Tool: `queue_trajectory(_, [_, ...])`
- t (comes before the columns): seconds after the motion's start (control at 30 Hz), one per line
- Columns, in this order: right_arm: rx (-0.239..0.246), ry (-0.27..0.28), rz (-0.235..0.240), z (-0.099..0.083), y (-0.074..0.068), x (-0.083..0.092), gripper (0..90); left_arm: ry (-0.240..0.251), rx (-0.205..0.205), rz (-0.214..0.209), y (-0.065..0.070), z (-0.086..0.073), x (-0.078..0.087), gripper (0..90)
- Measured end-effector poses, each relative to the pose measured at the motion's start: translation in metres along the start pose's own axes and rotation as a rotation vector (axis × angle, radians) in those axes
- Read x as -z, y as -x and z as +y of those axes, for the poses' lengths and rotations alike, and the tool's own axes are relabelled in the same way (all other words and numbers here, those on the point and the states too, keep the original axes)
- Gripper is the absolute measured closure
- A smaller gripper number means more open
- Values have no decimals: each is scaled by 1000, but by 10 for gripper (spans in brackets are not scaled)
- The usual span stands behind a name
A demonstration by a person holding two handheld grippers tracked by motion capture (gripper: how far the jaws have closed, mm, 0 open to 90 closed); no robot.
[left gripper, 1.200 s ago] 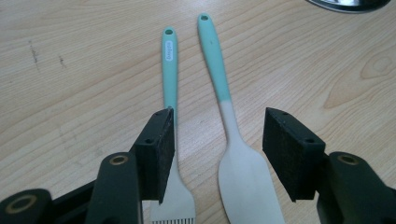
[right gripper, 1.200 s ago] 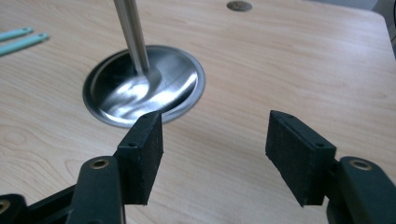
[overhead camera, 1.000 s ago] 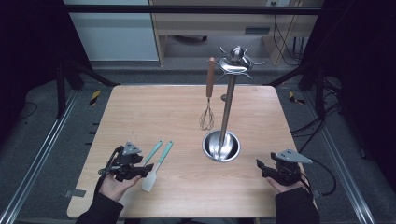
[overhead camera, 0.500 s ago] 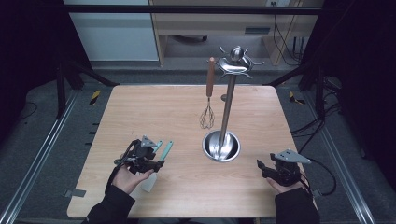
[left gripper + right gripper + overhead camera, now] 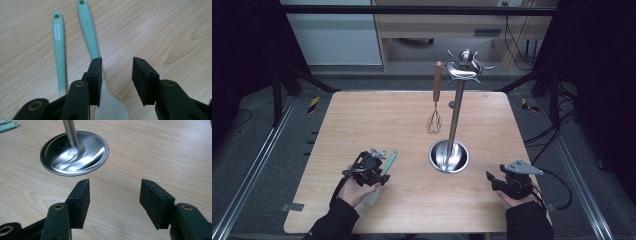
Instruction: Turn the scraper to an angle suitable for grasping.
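Observation:
Two teal-handled spatulas lie side by side on the wooden table (image 5: 362, 120). One spatula (image 5: 59, 50) carries a white label. The other spatula (image 5: 87, 27) runs under my left gripper (image 5: 117, 65), its pale blade (image 5: 110, 107) low between the jaws. Those jaws have just been closing and still stand apart, with no pad pressing on the spatula. From above, my left gripper (image 5: 376, 161) covers the spatulas and one teal handle (image 5: 390, 160) sticks out. My right gripper (image 5: 115, 187) is open over bare wood, right of the steel stand's round base (image 5: 75, 152).
The steel stand (image 5: 455, 115) rises from its base (image 5: 449, 156) at mid-table, with hooks at the top. A wire whisk (image 5: 434, 119) with a brown handle hangs from it. My right gripper (image 5: 493, 181) rests near the front right edge. Both teal handle ends (image 5: 8, 126) show far left.
My left gripper has moved right, over the spatulas, and sunk a little, and its jaws have narrowed. The right gripper has kept still.

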State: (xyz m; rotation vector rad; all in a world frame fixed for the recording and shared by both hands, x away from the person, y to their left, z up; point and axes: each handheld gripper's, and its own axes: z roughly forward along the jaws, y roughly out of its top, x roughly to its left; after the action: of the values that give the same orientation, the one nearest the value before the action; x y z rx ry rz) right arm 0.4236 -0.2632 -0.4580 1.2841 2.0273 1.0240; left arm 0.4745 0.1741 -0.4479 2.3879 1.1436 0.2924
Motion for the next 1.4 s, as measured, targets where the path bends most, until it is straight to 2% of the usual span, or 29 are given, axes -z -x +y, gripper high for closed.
queue_trajectory(0.2, [8, -5, 6, 0, 0, -1, 429, -41, -11, 17, 0, -2, -8, 631])
queue_trajectory(0.4, [9, -14, 10, 0, -2, -2, 437, -57, 2, 30, -3, -4, -12, 651])
queue_trajectory(0.87, [16, -18, 13, 0, -2, -2, 469, -98, 0, 53, -7, -5, -24, 700])
queue_trajectory(1.2, [21, -13, 24, 0, -1, -2, 488, -99, 16, 57, -9, -4, -24, 768])
queue_trajectory(1.4, [25, -7, 28, 0, -1, -2, 496, -109, 40, 54, -10, -2, -25, 790])
